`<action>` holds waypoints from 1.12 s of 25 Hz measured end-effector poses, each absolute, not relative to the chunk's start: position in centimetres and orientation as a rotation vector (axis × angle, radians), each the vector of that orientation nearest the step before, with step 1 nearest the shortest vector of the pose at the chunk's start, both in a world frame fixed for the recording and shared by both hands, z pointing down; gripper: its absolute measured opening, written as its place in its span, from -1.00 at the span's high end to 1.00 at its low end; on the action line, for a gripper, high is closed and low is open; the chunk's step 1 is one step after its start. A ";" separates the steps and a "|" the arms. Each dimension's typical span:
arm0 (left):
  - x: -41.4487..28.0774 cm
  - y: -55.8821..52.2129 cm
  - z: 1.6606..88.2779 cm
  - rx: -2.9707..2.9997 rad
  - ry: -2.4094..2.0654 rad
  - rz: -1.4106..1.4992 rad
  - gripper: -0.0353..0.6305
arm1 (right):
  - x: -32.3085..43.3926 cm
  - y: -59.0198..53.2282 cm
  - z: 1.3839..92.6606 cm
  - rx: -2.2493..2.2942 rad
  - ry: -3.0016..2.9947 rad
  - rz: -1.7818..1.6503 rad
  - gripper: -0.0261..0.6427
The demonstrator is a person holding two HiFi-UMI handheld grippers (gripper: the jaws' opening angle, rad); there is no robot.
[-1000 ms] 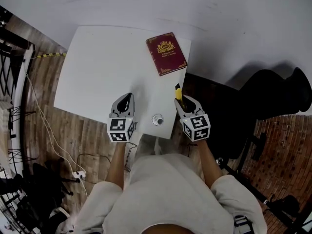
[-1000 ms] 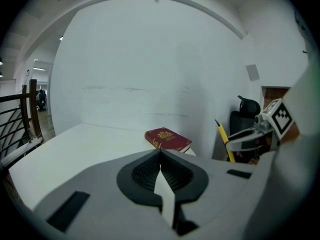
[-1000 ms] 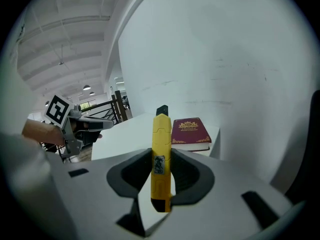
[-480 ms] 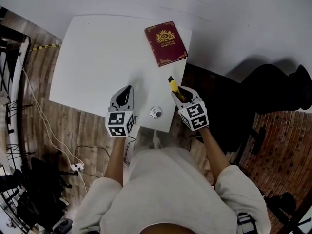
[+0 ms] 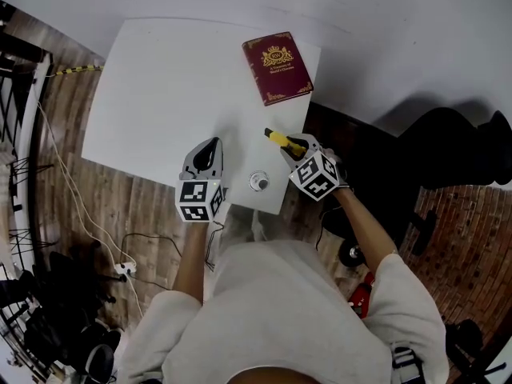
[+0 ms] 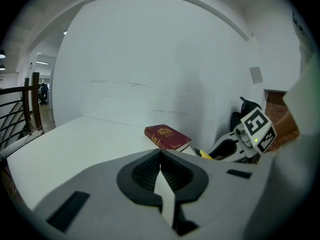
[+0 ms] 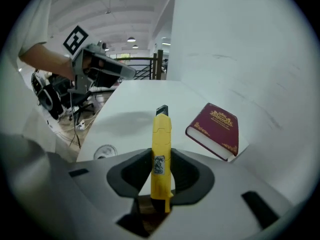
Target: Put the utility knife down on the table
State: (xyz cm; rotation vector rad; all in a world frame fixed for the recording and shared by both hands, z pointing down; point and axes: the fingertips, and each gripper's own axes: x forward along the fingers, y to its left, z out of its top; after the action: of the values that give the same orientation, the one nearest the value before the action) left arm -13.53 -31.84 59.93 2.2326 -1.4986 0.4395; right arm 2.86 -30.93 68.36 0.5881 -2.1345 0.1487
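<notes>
A yellow utility knife [image 7: 161, 149] with a black tip stands between the jaws of my right gripper [image 7: 161, 159], which is shut on its body. In the head view the knife [image 5: 279, 139] sticks out up-left from the right gripper [image 5: 293, 147], over the near right part of the white table [image 5: 160, 86]. My left gripper [image 5: 208, 152] hovers over the table's near edge. Its jaws meet in the left gripper view [image 6: 160, 156] with nothing between them. From there the right gripper [image 6: 235, 145] shows at the right, with a bit of the knife [image 6: 202, 154].
A dark red book [image 5: 277, 66] with gold print lies at the table's far right corner, also seen as the book [image 7: 215, 130] and the book [image 6: 167, 136]. A small round metal thing [image 5: 258, 182] sits near the front edge between the grippers. A black chair [image 5: 448, 150] stands right of the table.
The right gripper has rolled and come down toward the table, so the knife now points more to the left. The left gripper has stayed about where it was.
</notes>
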 end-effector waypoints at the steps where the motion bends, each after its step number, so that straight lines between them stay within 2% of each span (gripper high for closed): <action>1: -13.6 -31.8 60.0 2.229 -1.501 0.437 0.88 | 2.8 -31.0 68.8 0.553 -2.115 0.111 0.59; 11: -14.1 -31.5 60.2 2.213 -1.517 0.433 0.88 | 2.5 -31.4 72.3 0.263 -1.907 -0.189 0.59; 28: -14.9 -30.8 61.1 2.179 -1.537 0.456 0.88 | 1.2 -34.8 75.7 0.180 -1.828 -0.168 0.59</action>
State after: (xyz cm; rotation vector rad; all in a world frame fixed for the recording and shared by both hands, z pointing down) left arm -14.93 -30.75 61.05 2.1791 -1.5371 0.4555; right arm 1.15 -34.79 75.69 0.1799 -1.8284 -0.1684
